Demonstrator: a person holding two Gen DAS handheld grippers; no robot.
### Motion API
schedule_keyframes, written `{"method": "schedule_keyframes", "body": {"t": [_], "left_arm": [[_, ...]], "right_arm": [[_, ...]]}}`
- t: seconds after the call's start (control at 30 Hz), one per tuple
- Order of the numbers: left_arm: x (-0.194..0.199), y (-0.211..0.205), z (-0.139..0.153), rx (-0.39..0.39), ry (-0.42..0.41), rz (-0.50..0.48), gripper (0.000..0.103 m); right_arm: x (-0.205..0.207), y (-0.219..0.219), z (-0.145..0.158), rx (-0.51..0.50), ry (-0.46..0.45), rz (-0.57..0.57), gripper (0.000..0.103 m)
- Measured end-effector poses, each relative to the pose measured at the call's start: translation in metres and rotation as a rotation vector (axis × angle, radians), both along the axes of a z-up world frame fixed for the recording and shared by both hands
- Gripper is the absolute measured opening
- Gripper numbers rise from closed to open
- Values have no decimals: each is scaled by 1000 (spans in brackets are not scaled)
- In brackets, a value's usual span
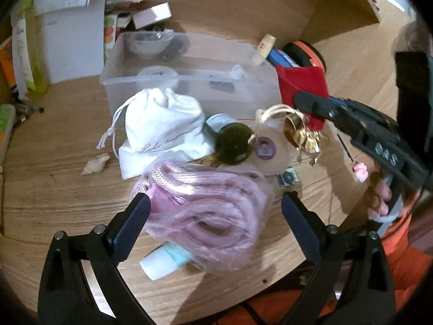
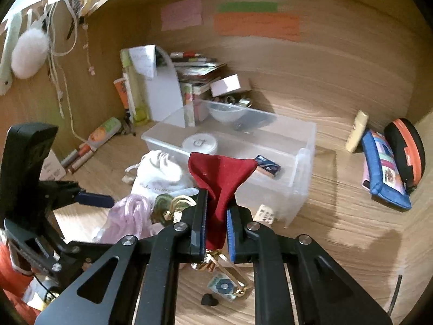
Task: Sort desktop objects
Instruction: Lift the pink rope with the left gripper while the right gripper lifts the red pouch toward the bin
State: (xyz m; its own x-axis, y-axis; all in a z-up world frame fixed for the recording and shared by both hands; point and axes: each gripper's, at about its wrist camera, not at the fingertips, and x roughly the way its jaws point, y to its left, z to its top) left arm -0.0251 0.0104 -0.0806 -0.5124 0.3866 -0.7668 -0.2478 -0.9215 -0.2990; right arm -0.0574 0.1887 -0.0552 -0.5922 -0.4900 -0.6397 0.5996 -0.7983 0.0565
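My right gripper point(image 2: 216, 211) is shut on a red cloth pouch point(image 2: 220, 178) and holds it lifted in front of the clear plastic box point(image 2: 303, 162). The pouch also shows in the left wrist view point(image 1: 300, 84), with gold jewellery point(image 1: 297, 130) hanging under it. My left gripper point(image 1: 216, 205) is open, its fingers on either side of a pink rope in a clear bag point(image 1: 208, 211) on the desk. A white drawstring bag point(image 1: 162, 127), a dark green jar point(image 1: 232, 143) and a tape roll point(image 1: 270, 149) lie behind it.
The clear box holds a white lid point(image 2: 200, 143) and a small blue packet point(image 2: 268, 165). Books and a white file holder point(image 2: 162, 92) stand at the back left. A blue pencil case point(image 2: 384, 173) and an orange-black case point(image 2: 406, 151) lean at the right.
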Motion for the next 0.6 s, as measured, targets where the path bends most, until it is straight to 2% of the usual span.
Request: {"method": "schedule_keyframes", "body": {"t": [0.17,0.4,0.47,0.5,0.6], "left_arm": [[19,16,2,-133,61,-5,98],[24,32,-14,-329,116,68,98],[22,36,-16,-342,126,66,90],[22,38,-18,-344,126,61,82],[23,45,-19,-383,163,66,78]], "right_arm": [[-7,14,3,-37,-27,-28,10],[-11,22,-1,-45,-65,-42,11],[-12,23,-2,-49,-72,-45,11],[-12,24,-2,-53,-74,-44,11],[-12,27,0,-61,-74,-47,11]]}}
